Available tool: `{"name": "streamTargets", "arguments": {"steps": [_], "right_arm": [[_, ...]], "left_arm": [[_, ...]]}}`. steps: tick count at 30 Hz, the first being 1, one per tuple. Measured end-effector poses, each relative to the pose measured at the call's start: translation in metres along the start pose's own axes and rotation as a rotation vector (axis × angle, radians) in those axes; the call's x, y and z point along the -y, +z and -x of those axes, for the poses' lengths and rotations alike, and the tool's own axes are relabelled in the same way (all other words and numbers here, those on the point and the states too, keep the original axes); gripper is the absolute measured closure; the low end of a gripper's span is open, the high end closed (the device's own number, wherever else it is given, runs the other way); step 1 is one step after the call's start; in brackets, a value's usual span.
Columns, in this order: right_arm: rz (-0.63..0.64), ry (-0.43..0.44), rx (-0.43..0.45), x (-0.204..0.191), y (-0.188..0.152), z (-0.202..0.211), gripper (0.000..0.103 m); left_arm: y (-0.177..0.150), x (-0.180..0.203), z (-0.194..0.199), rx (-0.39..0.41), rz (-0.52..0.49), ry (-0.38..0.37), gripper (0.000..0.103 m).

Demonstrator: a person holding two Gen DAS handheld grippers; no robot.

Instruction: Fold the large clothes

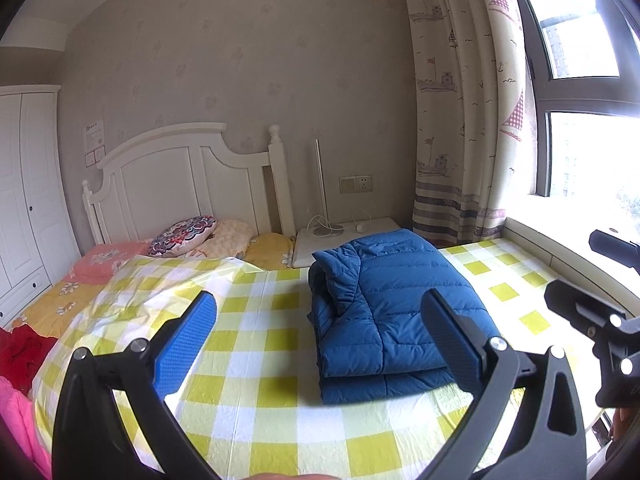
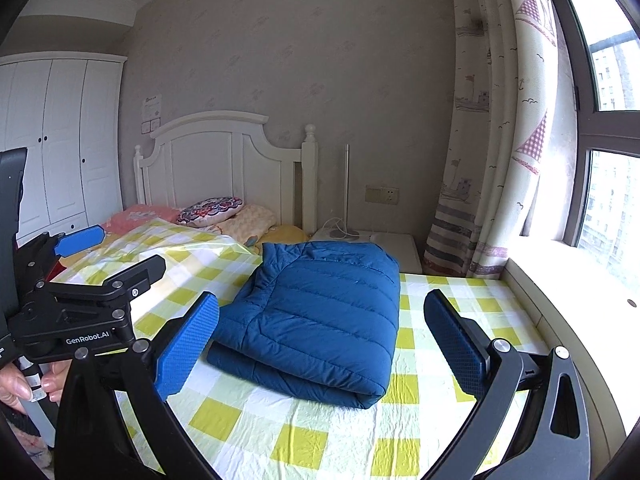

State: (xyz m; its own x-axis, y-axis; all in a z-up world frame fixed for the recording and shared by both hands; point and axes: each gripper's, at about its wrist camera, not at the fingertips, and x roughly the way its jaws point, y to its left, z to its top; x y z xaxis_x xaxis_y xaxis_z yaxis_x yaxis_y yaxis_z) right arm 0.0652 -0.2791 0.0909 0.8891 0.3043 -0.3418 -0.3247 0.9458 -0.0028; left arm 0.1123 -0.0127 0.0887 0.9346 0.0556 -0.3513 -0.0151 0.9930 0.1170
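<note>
Folded blue jacket [image 2: 316, 316] (untouched), left hand-held gripper [image 2: 116, 252] marked GenRobot.AI, both spread wide, empty

A bedroom with pale beige wallpaper [image 1: 240, 48] carrying a faint repeated motif. A white panelled headboard [image 1: 180, 176] stands against the far wall, and a white wardrobe [image 2: 60, 140] fills the left corner. The bed [image 2: 312, 440] is covered by a yellow-and-white checked sheet; pillows [image 1: 184, 236] lie at its head. Beside the headboard sits a white bedside table [image 1: 340, 236] with a slim lamp [image 1: 320, 184] and a cable, below a wall socket [image 1: 356, 184]. Cream curtains [image 1: 460, 120] printed with sailboats hang at the right, next to a large dark-framed window [image 2: 600, 128] that lets in bright daylight over a pale sill [image 2: 560, 264].
</note>
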Motion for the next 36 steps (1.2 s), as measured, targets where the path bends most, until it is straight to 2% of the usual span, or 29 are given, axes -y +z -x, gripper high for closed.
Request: {"name": "streamTargets", "arguments": {"steps": [36], "right_arm": [[0.003,0.021,-0.017,-0.0093,-0.0041,-0.0045,0.004]], "left_arm": [[-0.0033,0.0029,-0.0039,-0.023,0.017,0.0,0.002]]}}
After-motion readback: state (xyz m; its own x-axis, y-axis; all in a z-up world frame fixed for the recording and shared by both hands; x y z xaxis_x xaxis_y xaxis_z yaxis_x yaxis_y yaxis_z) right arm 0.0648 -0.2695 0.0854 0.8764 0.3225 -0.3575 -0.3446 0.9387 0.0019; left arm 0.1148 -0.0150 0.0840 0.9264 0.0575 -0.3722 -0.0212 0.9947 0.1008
